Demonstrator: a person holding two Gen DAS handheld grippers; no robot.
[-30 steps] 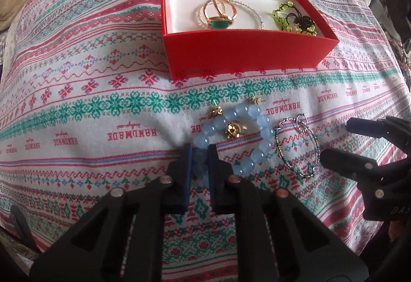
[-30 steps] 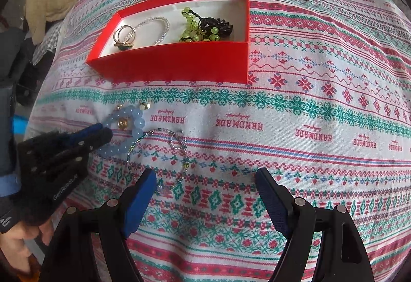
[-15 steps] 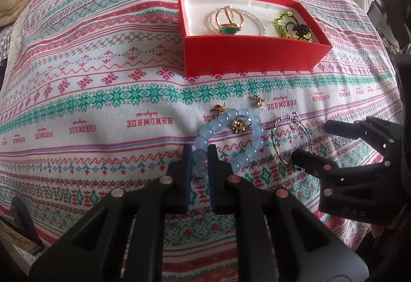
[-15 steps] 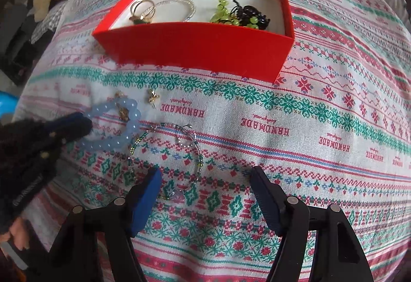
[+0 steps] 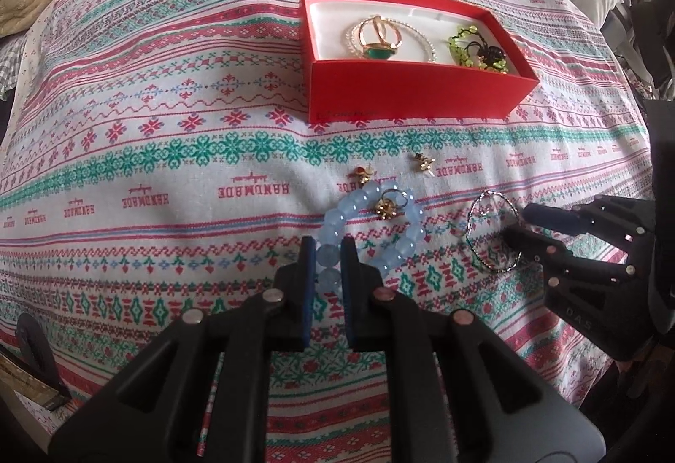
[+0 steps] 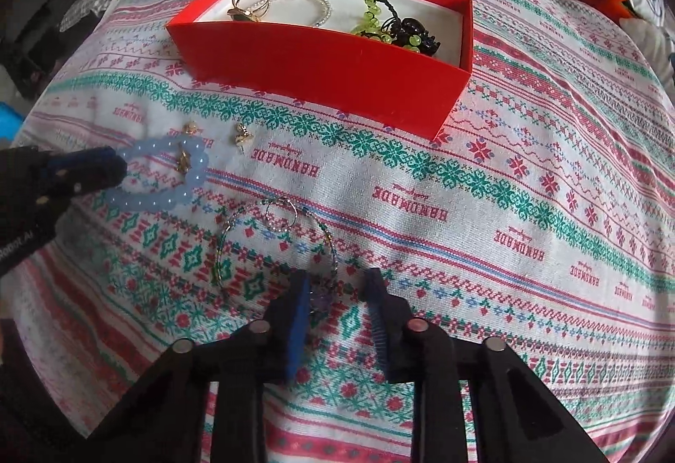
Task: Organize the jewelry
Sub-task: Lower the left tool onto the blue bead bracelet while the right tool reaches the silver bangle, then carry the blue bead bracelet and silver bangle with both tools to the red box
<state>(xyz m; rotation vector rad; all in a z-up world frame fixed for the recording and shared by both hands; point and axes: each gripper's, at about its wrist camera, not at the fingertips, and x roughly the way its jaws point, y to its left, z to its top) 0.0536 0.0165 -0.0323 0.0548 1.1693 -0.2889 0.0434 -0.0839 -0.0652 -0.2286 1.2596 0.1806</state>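
You see a white cloth (image 5: 168, 117) with bands of red and green cross-stitch figures, thin blue lines and the red word "HANDMADE". The box (image 5: 413, 92) on it is bright red outside and white inside. In it lie gold rings with a green stone (image 5: 377, 41) and a piece of lime-green and black beads (image 5: 479, 49). On the cloth the bead bracelet (image 5: 371, 227) is pale, milky blue, and the thin wire bracelet (image 6: 274, 248) is silver with small green beads. Your left hand-held gripper (image 5: 325, 256) is black with dark blue pads.
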